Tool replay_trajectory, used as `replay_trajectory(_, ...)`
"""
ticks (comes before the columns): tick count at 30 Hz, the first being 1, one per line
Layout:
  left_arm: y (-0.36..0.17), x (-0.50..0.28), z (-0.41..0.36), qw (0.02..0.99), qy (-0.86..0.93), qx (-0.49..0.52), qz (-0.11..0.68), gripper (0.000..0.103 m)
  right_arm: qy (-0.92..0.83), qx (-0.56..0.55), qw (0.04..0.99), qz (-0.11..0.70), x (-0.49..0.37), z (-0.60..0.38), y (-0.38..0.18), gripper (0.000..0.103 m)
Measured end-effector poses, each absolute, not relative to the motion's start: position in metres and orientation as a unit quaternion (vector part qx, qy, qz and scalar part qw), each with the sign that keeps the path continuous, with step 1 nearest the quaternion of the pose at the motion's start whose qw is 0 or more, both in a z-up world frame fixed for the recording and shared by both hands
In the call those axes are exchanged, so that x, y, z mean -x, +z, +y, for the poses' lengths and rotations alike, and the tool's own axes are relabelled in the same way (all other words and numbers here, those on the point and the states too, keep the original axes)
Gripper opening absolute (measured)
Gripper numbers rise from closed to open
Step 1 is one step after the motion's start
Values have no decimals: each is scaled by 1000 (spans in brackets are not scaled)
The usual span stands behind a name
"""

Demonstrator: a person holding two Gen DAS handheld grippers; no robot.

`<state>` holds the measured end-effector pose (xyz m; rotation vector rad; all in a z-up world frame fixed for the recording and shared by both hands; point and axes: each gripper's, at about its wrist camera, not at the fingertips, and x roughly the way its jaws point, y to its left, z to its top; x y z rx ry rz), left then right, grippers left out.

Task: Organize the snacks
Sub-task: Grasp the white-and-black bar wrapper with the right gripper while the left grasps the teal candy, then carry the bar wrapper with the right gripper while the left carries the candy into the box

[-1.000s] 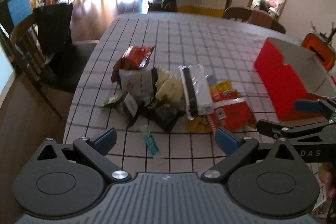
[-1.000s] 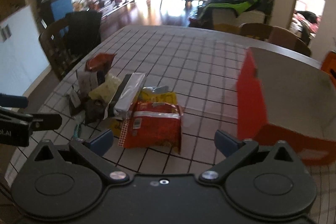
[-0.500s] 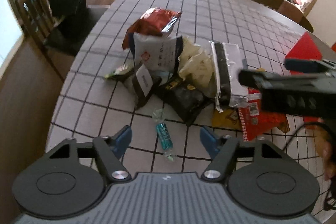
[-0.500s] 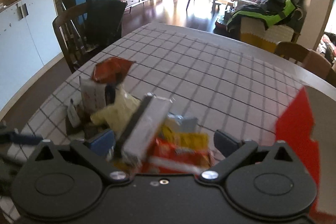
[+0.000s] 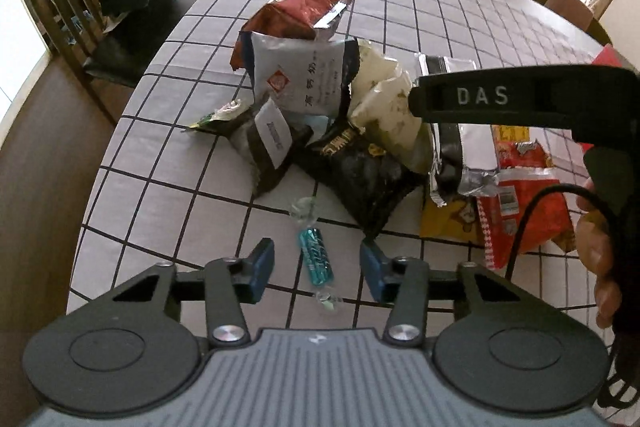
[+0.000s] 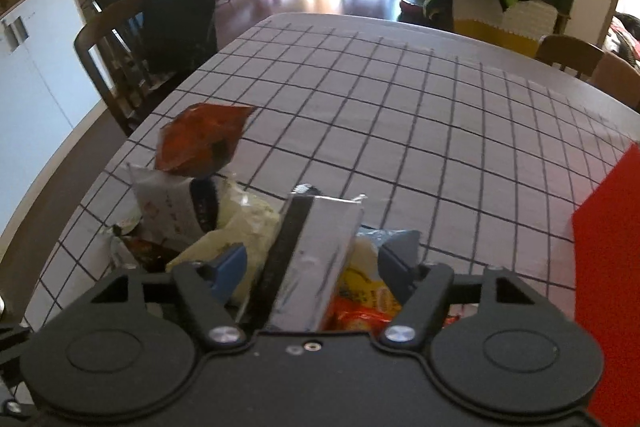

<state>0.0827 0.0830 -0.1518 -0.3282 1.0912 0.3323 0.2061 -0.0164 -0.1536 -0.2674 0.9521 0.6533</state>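
Snacks lie heaped on our checked tablecloth (image 5: 400,7), toward its left edge. Largest is the red box (image 6: 608,267) at the right edge. In the heap we see a silver-and-black pack (image 6: 316,259), a red-and-yellow bag (image 5: 524,203), a white pouch (image 5: 304,79) printed with characters we cannot read, a brown-red bag (image 5: 296,11) and a black bag (image 5: 360,171). Smallest is a teal wrapped candy (image 5: 316,259) near the near edge. Our left gripper (image 5: 316,269) is closing with the candy between its pads, not yet pressed. Our right gripper (image 6: 316,263), marked "DAS" on its side, is closing around the silver-and-black pack without touching it.
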Motion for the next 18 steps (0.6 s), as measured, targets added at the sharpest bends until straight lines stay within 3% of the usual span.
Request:
replay_trajectory(9, -156, -84, 83, 828, 158, 156, 515, 27, 314, 96, 824, 462, -208, -19, -156, 47)
replay_trajectory(14, -157, -81, 85, 829, 157, 163, 511, 12, 315, 86, 827, 458, -207, -25, -156, 44)
replay_trajectory(18, -158, -77, 91, 828, 156, 178, 508, 12, 314, 76, 830, 455, -203, -31, -153, 42)
